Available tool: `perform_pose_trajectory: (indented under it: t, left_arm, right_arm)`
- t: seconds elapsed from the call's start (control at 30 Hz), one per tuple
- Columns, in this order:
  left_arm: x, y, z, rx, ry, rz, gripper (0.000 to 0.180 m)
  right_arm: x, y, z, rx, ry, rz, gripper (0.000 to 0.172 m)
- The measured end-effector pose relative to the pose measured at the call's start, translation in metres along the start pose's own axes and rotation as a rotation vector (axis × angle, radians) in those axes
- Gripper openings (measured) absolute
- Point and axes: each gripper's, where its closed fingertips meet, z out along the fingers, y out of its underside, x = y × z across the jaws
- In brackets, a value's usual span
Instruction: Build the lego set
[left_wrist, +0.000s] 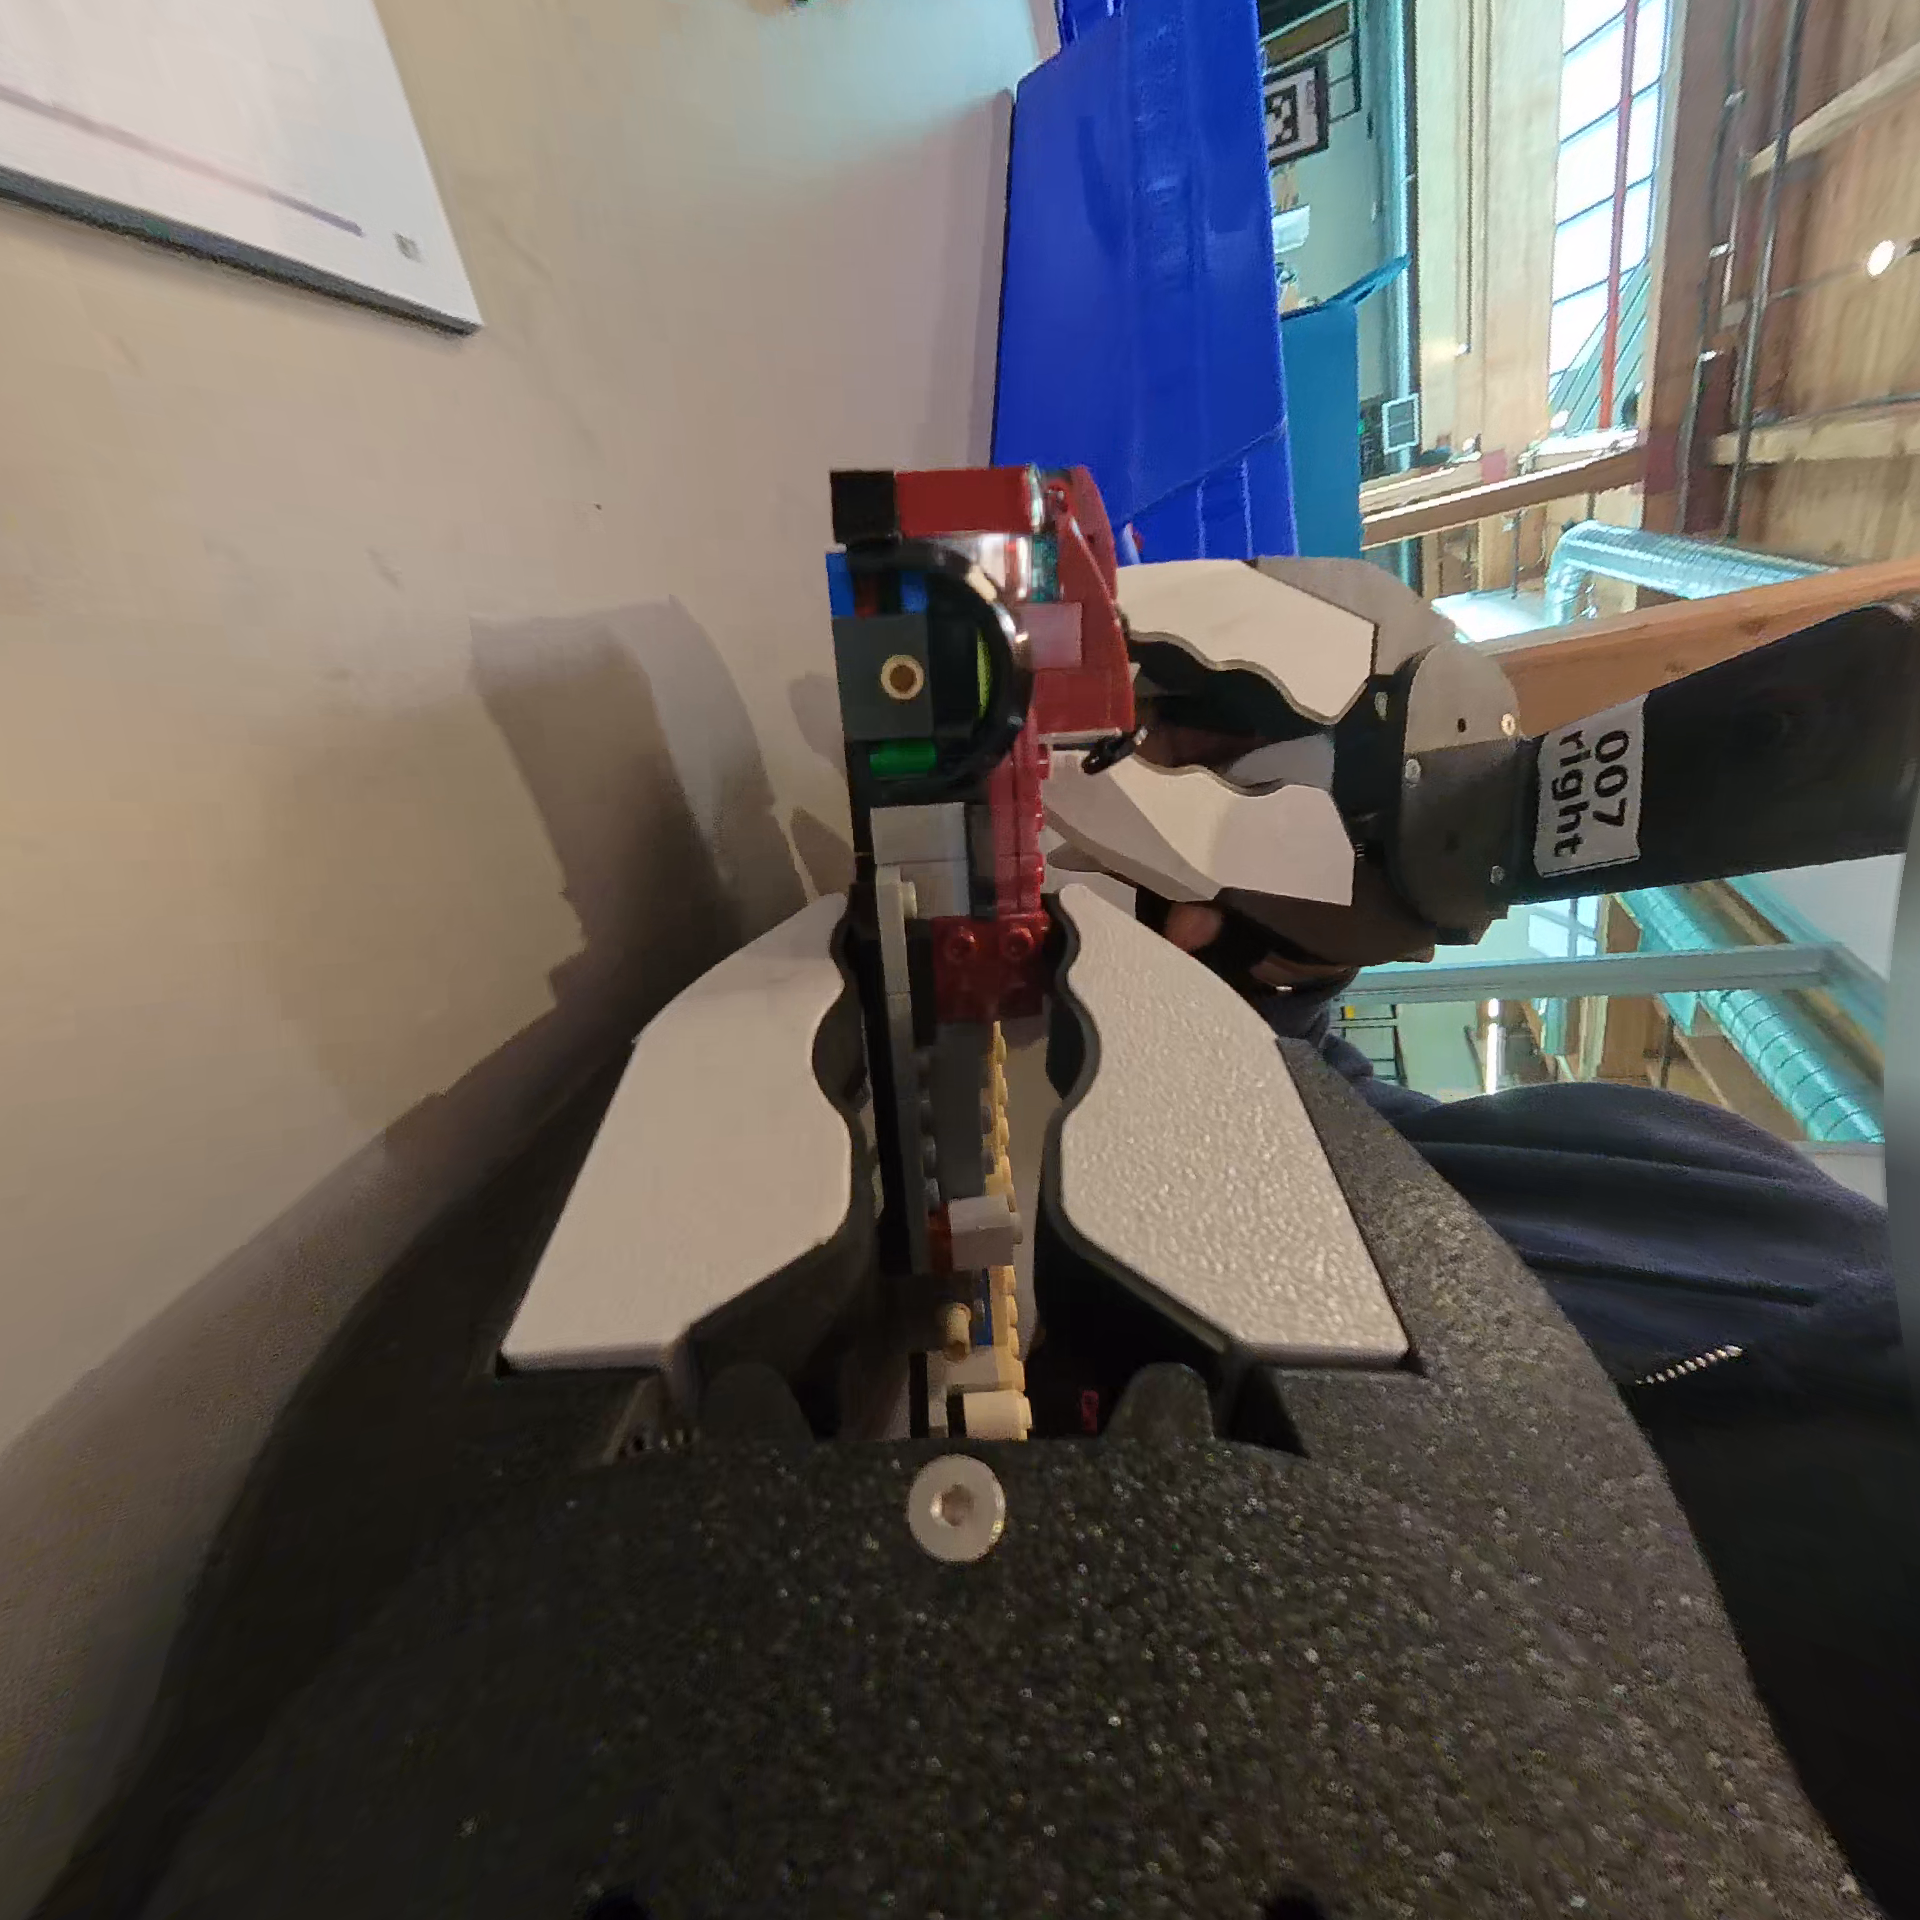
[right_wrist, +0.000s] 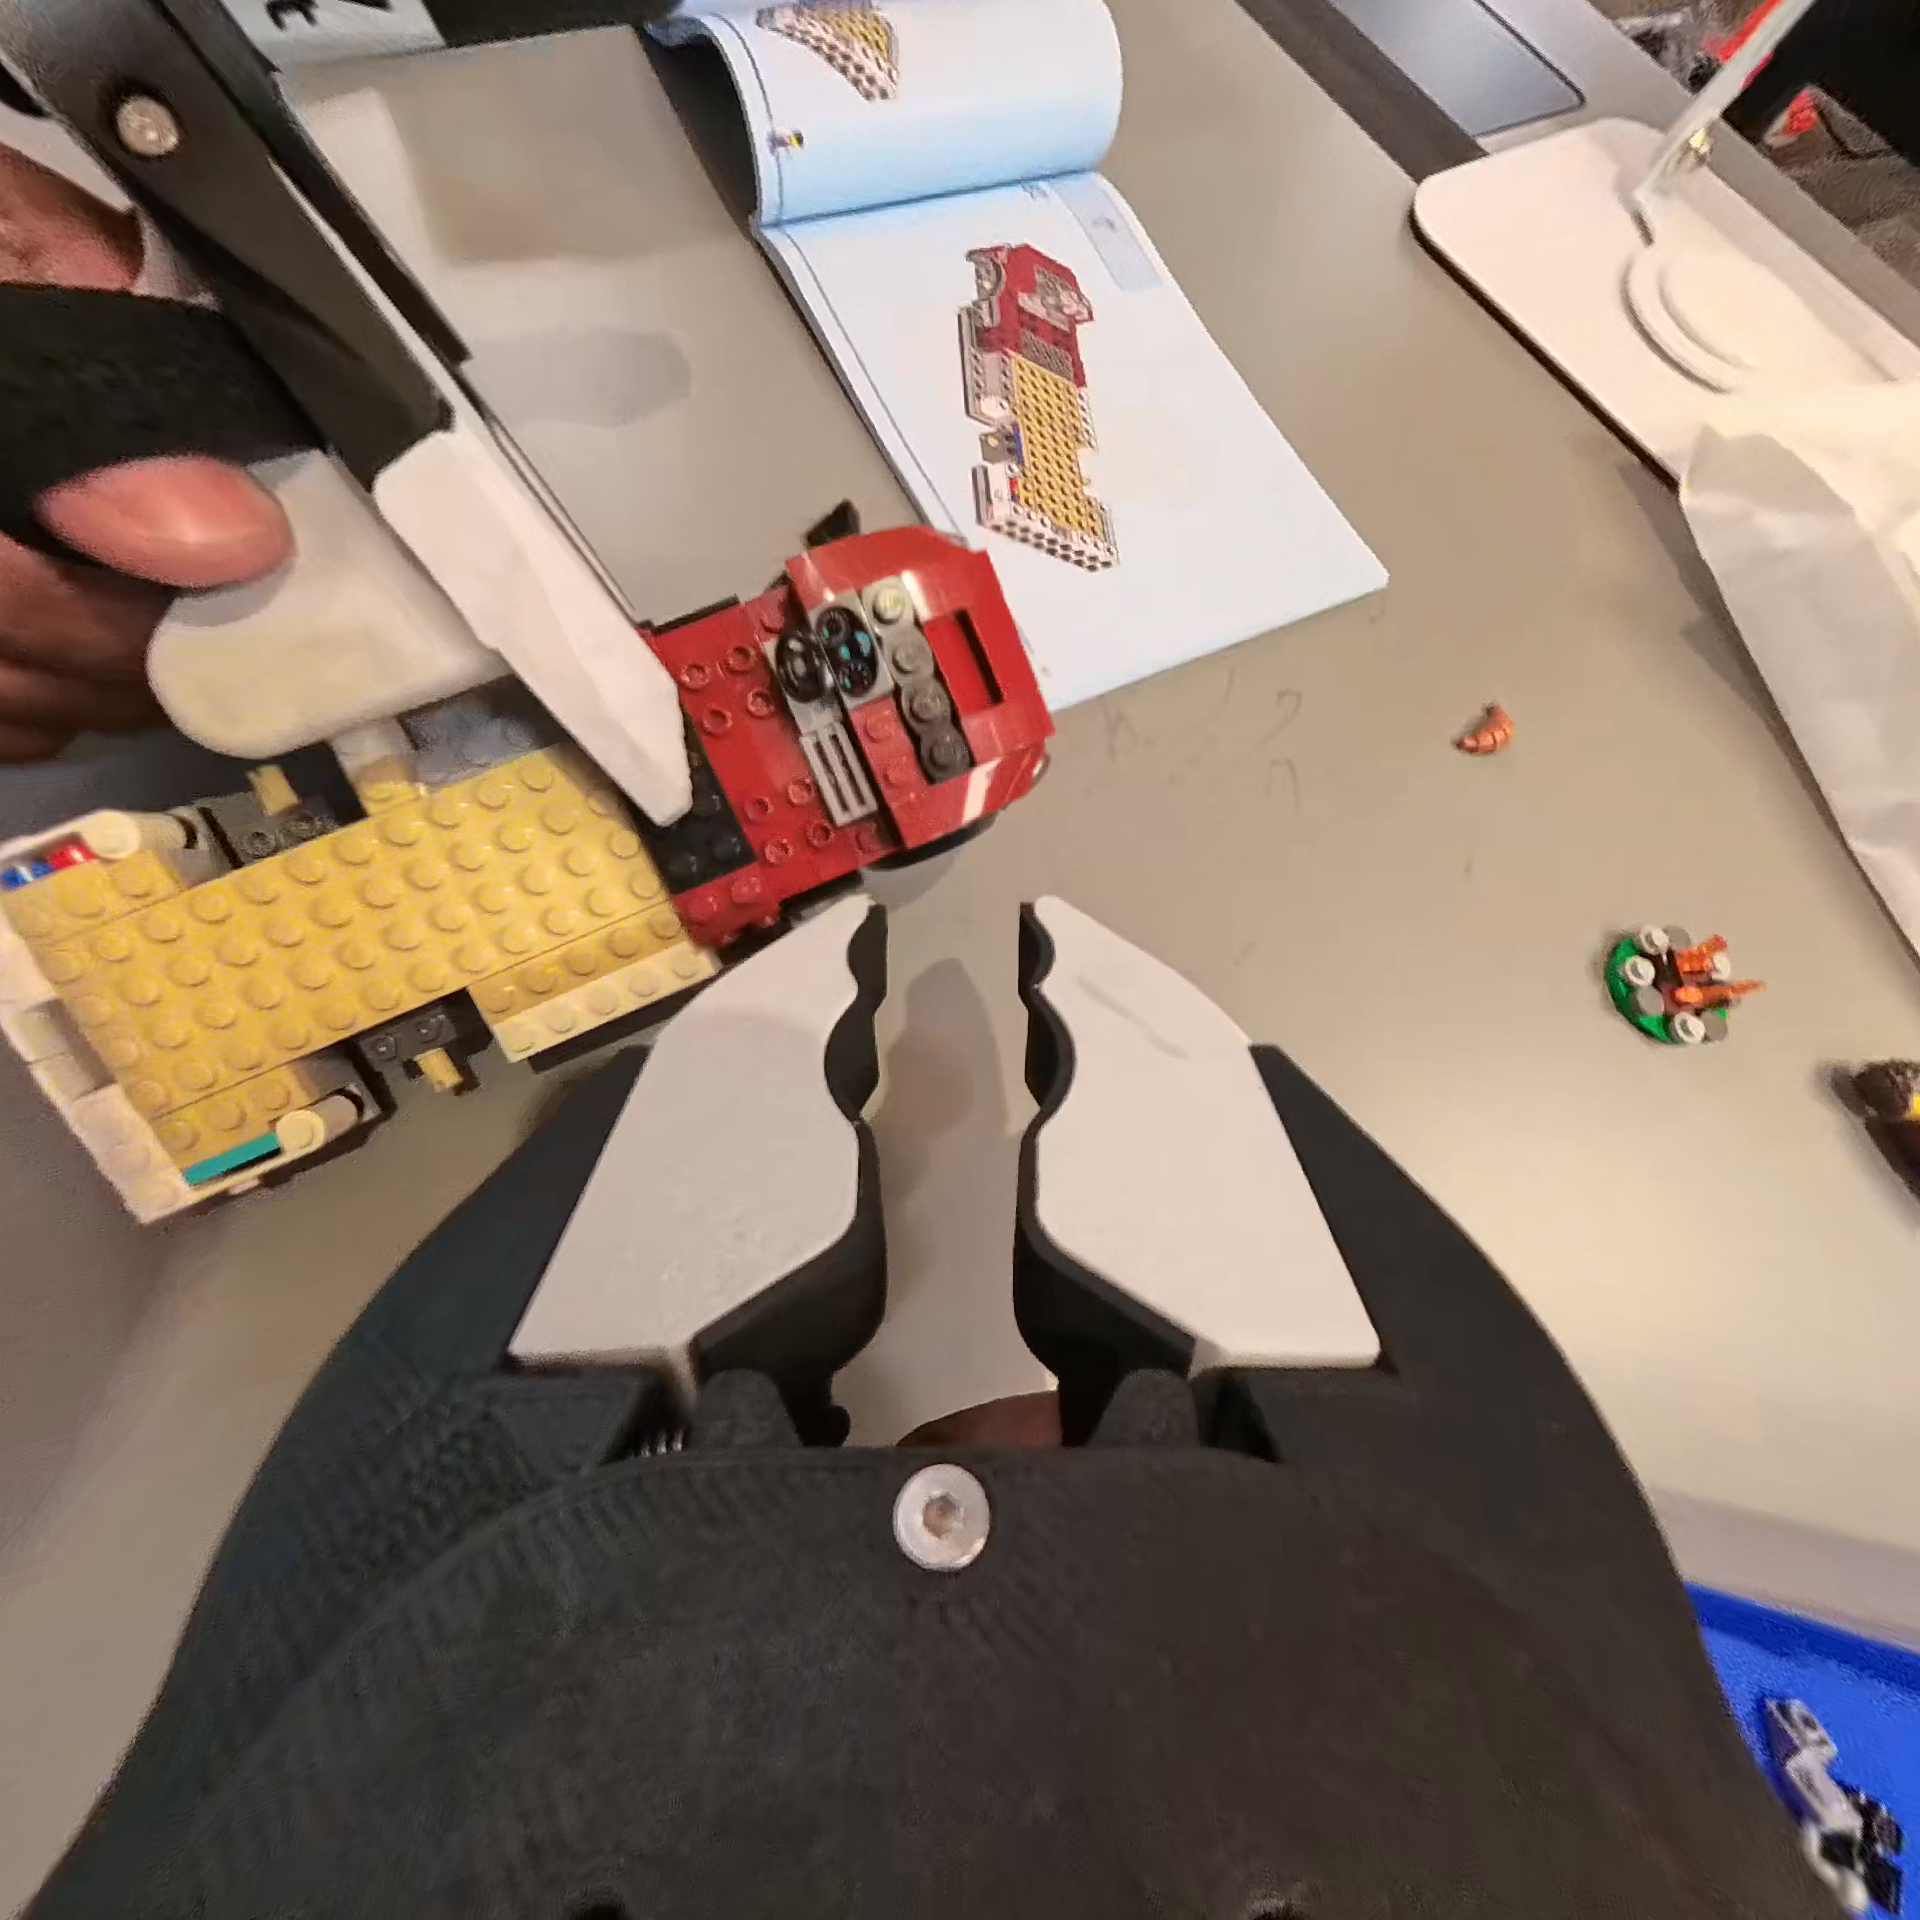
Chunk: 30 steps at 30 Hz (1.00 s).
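My left gripper (left_wrist: 951, 914) is shut on a brick-built model (left_wrist: 977, 665) with a dark red front, tan studded deck and grey and black parts, held edge-on between both pads. In the right wrist view the same model (right_wrist: 790, 727) hangs above the grey table (right_wrist: 1299, 1039), with the left gripper's white finger (right_wrist: 603, 675) pressed on its deck. My right gripper (right_wrist: 951, 914) is open with nothing between its pads, its tips just beside the model's red end. In the left wrist view the right gripper (left_wrist: 1122, 727) stands at the model's red side, jaws apart.
An open instruction booklet (right_wrist: 1039, 416) lies beyond the model. A small orange piece (right_wrist: 1486, 727) and a green round piece with orange parts (right_wrist: 1673, 987) lie to the right. A white stand base (right_wrist: 1621, 312) is at the back right, and a blue bin (right_wrist: 1808, 1704) at the near right. My hands' fingertips stand some 5 centimeters from each other.
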Motion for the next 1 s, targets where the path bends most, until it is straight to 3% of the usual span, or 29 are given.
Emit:
perform_pose_trajectory:
  t: [0.2, 0.37, 0.5, 0.7, 0.83, 1.0]
  left_arm:
    - [-0.011, 0.001, 0.01, 0.0, -0.139, 0.09, 0.035]
    - [-0.017, -0.003, 0.007, 0.009, -0.243, 0.162, 0.049]
    - [-0.022, -0.004, -0.001, 0.014, -0.341, 0.228, 0.065]
    - [-0.013, -0.011, -0.03, 0.075, -0.451, 0.366, 0.073]
    - [0.054, -0.004, -0.03, 0.105, -0.27, 0.636, 0.076]
    - [0.137, 0.031, -0.004, 0.086, 0.015, 0.965, 0.075]
  right_arm:
    - [0.003, 0.014, -0.005, -0.031, 0.009, 0.042, 0.023]
    - [0.005, 0.028, -0.003, -0.08, 0.02, 0.073, 0.022]
    - [0.012, 0.037, -0.002, -0.121, 0.062, 0.085, 0.022]
    - [0.03, 0.051, -0.004, -0.202, 0.183, 0.074, 0.022]
    - [0.042, 0.061, -0.004, -0.317, 0.306, 0.008, 0.021]
    - [0.05, 0.06, -0.003, -0.445, 0.422, -0.093, 0.021]
